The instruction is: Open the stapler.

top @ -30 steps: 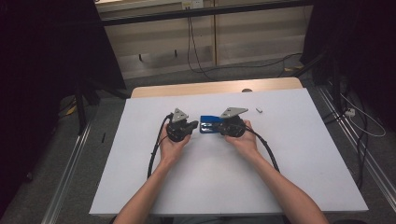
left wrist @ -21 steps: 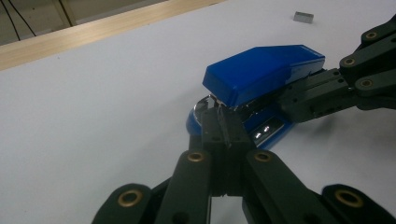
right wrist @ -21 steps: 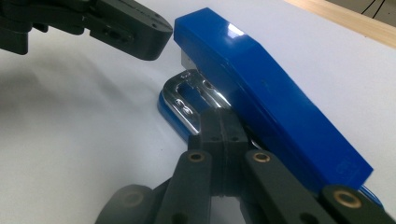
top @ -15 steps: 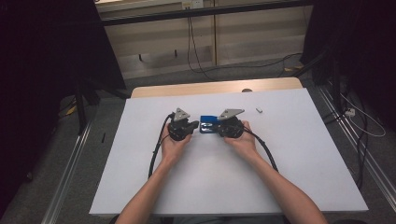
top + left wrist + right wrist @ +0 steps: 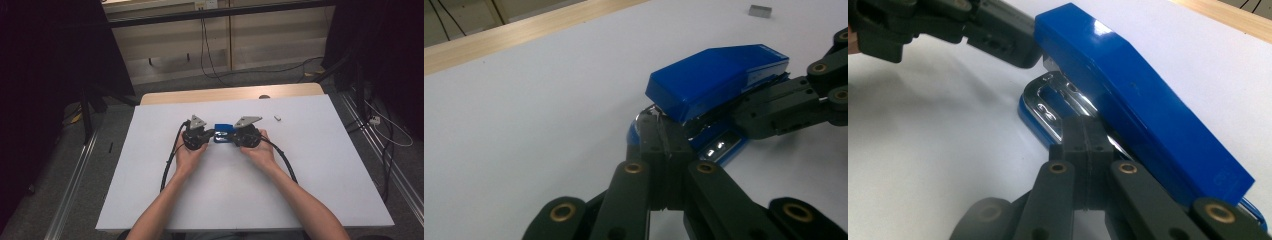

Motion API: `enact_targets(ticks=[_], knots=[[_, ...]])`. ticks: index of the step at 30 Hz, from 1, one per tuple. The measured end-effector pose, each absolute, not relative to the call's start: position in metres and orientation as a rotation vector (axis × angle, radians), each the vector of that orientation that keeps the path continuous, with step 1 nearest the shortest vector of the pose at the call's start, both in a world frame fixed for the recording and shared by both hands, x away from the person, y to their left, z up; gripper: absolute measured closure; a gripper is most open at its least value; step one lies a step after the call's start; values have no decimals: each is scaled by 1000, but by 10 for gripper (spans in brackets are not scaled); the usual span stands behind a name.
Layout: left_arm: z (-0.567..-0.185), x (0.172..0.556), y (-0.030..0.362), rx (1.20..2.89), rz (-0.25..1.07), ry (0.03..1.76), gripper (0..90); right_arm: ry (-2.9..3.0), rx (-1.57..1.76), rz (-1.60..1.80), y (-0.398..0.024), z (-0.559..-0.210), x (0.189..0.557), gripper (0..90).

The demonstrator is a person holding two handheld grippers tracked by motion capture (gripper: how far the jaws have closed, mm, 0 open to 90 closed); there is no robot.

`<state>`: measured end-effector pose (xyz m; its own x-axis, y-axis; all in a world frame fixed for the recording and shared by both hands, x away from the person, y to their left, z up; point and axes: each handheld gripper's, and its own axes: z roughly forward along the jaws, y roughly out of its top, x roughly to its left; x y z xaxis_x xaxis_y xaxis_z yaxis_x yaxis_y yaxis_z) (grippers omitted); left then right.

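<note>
A blue stapler [image 5: 223, 133] lies on the white table [image 5: 240, 195] between my two grippers. My left gripper [image 5: 209, 134] is shut, and its tips [image 5: 658, 131] press against the stapler's [image 5: 719, 80] metal front end under the blue top. My right gripper [image 5: 235, 136] is shut too. Its joined tips [image 5: 1083, 131] push into the gap between the stapler's [image 5: 1138, 100] blue top and the chrome rail [image 5: 1048, 102] from the opposite end. Nothing is pinched between either pair of jaws. The right gripper [image 5: 769, 112] reaches in from the right in the left gripper view.
A small white block [image 5: 277, 118] lies on the table right of the stapler, also seen as a grey block [image 5: 760, 11]. The table's wooden far edge [image 5: 230, 94] runs behind. Black cables [image 5: 170, 160] trail from both grippers toward the person.
</note>
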<state>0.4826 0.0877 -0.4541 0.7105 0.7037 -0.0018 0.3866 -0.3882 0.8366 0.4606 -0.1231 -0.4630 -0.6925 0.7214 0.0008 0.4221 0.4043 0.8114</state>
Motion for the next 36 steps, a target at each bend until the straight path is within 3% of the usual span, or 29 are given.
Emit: enact_targets(ticks=[36], knots=[[-446, 485, 86, 1980, 452, 824, 900, 2312, 993, 1184, -123, -463, 461, 900]])
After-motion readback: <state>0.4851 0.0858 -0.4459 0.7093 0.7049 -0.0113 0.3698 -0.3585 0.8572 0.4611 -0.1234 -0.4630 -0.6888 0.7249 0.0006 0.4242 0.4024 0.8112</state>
